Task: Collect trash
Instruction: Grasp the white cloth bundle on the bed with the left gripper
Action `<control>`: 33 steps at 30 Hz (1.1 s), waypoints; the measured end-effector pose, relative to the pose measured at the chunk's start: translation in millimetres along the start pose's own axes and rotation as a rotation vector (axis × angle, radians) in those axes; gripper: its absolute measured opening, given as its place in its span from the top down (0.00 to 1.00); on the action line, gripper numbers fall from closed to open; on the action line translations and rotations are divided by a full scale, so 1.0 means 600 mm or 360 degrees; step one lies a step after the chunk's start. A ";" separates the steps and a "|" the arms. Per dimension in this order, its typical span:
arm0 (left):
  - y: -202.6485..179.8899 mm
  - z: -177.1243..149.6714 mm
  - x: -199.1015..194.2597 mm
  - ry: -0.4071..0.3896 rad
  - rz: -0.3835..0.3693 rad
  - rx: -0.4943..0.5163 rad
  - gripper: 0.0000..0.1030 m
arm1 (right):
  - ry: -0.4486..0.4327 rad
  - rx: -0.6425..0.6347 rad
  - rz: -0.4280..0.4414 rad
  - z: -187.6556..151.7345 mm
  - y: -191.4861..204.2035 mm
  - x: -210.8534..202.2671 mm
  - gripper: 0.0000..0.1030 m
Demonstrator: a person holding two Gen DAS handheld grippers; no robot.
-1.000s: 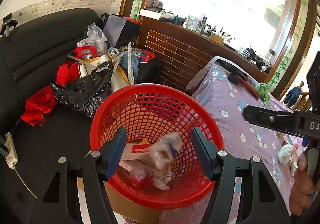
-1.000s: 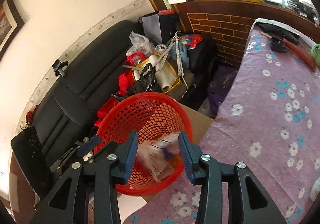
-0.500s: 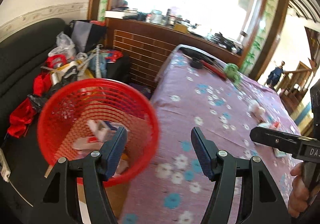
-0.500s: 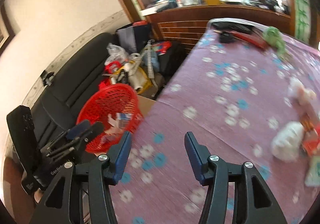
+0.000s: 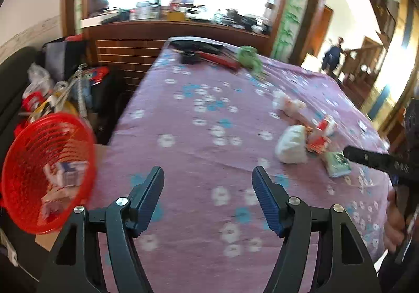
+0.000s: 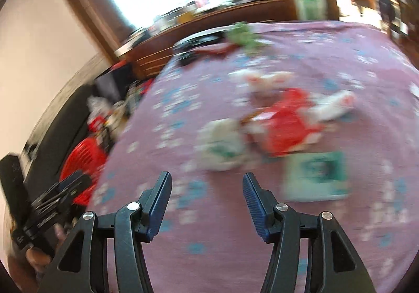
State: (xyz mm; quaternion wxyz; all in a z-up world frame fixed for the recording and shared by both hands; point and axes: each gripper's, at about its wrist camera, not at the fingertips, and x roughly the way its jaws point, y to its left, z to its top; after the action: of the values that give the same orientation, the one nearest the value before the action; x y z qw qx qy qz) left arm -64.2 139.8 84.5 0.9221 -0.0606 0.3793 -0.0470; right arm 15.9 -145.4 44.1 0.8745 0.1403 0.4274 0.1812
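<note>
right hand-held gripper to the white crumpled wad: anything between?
Nothing: in the right wrist view only bare purple floral tablecloth lies between the open right hand-held gripper and the white wad.

Purple flowered tablecloth (image 5: 199, 136), black sofa (image 6: 52, 120), cluttered window ledge (image 5: 167, 23), green cloth (image 5: 248, 57)

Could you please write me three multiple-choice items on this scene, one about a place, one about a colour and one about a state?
1. Where does the basket stand?
A. Beside the table's left edge
B. On the tablecloth
C. On the windowsill

2. What colour is the basket?
A. Green
B. Red
C. Blue

3. How do the left gripper's jaws stand?
A. Shut on a wrapper
B. Shut on nothing
C. Open, empty

Answers:
1 A: the basket sits lower than the table, off its left edge.
2 B: its mesh is plainly red.
3 C: the left gripper shows only tablecloth between its jaws.
</note>
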 end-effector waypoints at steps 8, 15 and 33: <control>-0.133 0.036 0.084 0.0168 -0.0102 0.0157 0.26 | -0.0096 0.0181 0.0019 -0.002 -0.101 -0.059 0.39; -0.183 0.066 0.185 0.0276 -0.0059 0.0163 0.27 | -0.0086 0.0219 0.0012 0.004 -0.137 -0.067 0.39; -0.163 0.034 0.195 0.0152 -0.0041 0.0180 0.73 | 0.0185 0.0204 0.0017 0.057 -0.174 0.072 0.39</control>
State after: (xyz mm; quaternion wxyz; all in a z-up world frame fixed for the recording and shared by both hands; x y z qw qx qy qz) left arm 28.9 29.1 32.3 0.9042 -0.0111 0.4189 -0.0831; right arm 88.0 -223.1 -7.4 0.8365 0.1875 0.4874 0.1660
